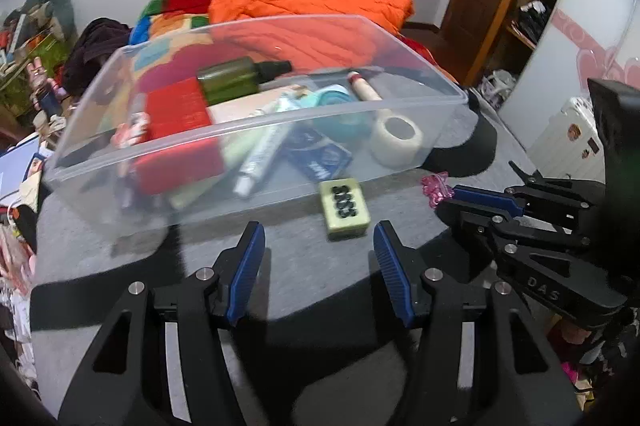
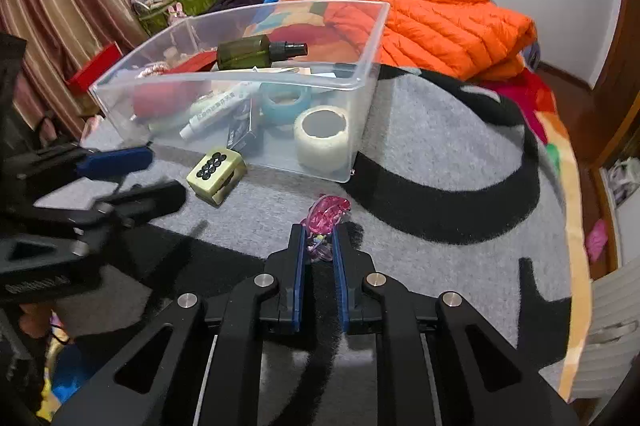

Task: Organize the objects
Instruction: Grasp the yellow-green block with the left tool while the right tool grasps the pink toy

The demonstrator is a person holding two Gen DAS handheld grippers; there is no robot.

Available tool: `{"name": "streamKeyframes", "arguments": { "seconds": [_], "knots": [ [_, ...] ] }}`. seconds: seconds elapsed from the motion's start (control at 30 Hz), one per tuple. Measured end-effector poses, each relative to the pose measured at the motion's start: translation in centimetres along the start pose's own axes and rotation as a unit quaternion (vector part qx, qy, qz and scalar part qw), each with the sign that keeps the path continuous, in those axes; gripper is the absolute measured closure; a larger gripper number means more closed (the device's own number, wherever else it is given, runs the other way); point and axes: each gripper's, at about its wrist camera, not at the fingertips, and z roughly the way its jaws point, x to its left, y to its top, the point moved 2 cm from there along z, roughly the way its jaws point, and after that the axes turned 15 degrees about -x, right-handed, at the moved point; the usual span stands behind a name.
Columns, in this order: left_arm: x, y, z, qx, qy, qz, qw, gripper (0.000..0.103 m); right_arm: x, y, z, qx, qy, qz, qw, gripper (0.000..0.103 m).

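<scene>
Right gripper (image 2: pixel 318 246) pinches pink clip (image 2: pixel 326 216), left gripper (image 1: pixel 320 258) wide near green block (image 1: pixel 345 202); lift clip straight, clear the near wall of clear bin (image 2: pixel 240 76), drop inside.

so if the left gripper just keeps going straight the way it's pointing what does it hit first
Probably the green dice-like block, lying slightly right of centre ahead of the open left gripper. Just behind it stands the clear bin's front wall. Depth is hard to judge.

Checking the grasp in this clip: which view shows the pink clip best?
The right wrist view: the pink clip sits centred between the right gripper fingers. The left wrist view shows only a small pink patch beside that gripper.
</scene>
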Motion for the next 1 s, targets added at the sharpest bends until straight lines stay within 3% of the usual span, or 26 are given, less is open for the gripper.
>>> {"name": "streamKeyframes", "arguments": {
  "seconds": [0.2, 0.33, 0.4, 0.67, 0.83, 1.0],
  "knots": [
    [-1.0, 0.4, 2.1, 0.02, 0.002, 0.012, 0.9997, 0.049, -0.5, 0.1, -0.3, -0.007, -0.003, 0.007, 1.0, 0.091],
    [-0.7, 0.4, 3.0, 0.031, -0.002, 0.002, 0.9995, 0.077, -0.4, 0.3, -1.3, -0.019, 0.004, 0.009, 1.0, 0.096],
    [-0.6, 0.3, 2.8, 0.026, -0.002, 0.0, 0.9997, 0.079, -0.3, 0.5, -1.8, -0.025, 0.007, 0.007, 1.0, 0.096],
    [-0.6, -0.1, 0.3, -0.004, -0.003, 0.002, 1.0, 0.079, -0.1, 0.9, -2.9, -0.041, -0.004, -0.009, 0.999, 0.095],
    [-0.7, 0.3, -1.7, -0.03, -0.006, 0.005, 0.9995, 0.079, -0.2, 1.4, -1.6, -0.029, -0.011, -0.013, 0.999, 0.073],
    [-0.7, 1.5, -3.5, -0.057, -0.01, 0.001, 0.9983, 0.079, -0.2, 1.2, 0.9, -0.005, -0.023, -0.018, 1.0, 0.073]
  ]
}}
